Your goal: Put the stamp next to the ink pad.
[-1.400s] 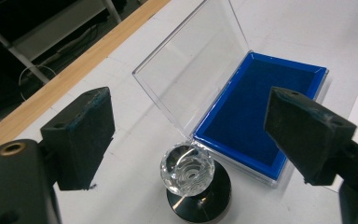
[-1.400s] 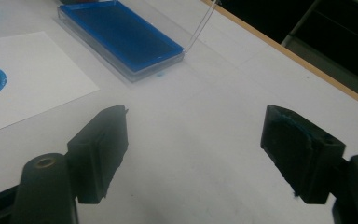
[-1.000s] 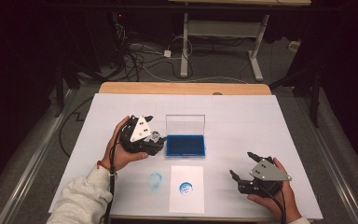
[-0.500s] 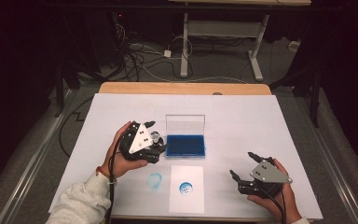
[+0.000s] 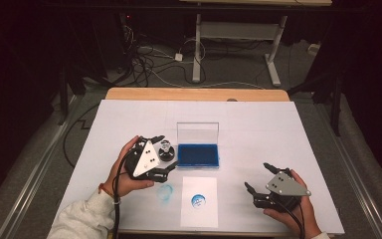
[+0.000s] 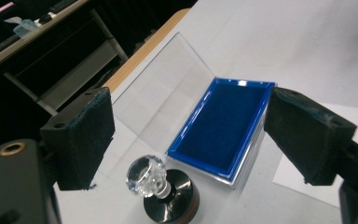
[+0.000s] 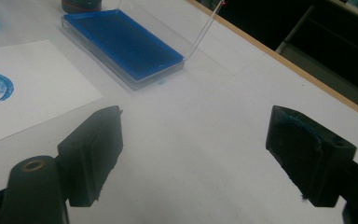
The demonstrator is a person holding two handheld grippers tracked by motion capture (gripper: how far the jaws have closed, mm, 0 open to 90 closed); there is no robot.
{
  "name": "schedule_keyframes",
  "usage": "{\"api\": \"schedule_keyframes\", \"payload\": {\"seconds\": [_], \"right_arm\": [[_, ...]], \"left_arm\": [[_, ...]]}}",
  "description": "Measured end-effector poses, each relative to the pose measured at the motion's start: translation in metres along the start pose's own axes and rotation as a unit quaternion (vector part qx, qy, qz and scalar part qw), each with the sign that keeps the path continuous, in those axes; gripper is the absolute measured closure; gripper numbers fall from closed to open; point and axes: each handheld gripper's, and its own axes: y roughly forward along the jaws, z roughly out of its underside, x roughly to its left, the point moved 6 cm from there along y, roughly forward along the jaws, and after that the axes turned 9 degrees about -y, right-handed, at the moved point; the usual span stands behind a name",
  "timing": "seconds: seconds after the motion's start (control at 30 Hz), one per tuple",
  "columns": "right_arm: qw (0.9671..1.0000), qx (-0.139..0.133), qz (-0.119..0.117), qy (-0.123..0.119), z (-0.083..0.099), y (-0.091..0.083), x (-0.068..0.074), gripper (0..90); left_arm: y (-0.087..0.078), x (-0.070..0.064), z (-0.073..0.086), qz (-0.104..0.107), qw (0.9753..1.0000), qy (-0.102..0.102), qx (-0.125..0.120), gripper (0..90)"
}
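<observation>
Two grippers are in my feed, both with jaws spread wide and nothing between them. My left gripper (image 5: 160, 155) sits at the left-centre of the white table (image 5: 278, 129), its jaws standing apart on either side of the stamp (image 5: 166, 148) — a dark round base with a clear faceted knob on top. From the left gripper view the stamp (image 6: 161, 186) stands upright on the table low between the jaws, and neither pad touches it that I can see. Just beside the stamp lies the blue ink pad (image 5: 198, 155) in its clear case, the transparent lid (image 5: 197, 132) standing up along the far edge.

Nearer to me lies a white sheet of paper (image 5: 199, 209) bearing a round blue stamp print (image 5: 198, 200); to its left there is a fainter blue smudge (image 5: 164, 191) on the table itself.

My right gripper (image 5: 258, 177) rests at the front right of the table, well apart from the ink pad — released, jaws open over bare tabletop. In the right gripper view the ink pad (image 7: 121, 44) lies ahead and to the left.
</observation>
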Motion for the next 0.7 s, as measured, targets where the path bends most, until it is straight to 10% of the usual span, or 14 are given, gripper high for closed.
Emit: {"api": "schedule_keyframes", "payload": {"seconds": [0.7], "right_arm": [[1.0000, 0.002, 0.001, -0.002, 0.001, 0.001, 0.001, 19.9]], "left_arm": [[-0.022, -0.002, 0.032, -0.046, 0.9987, -0.006, 0.023, 16.0]]}}
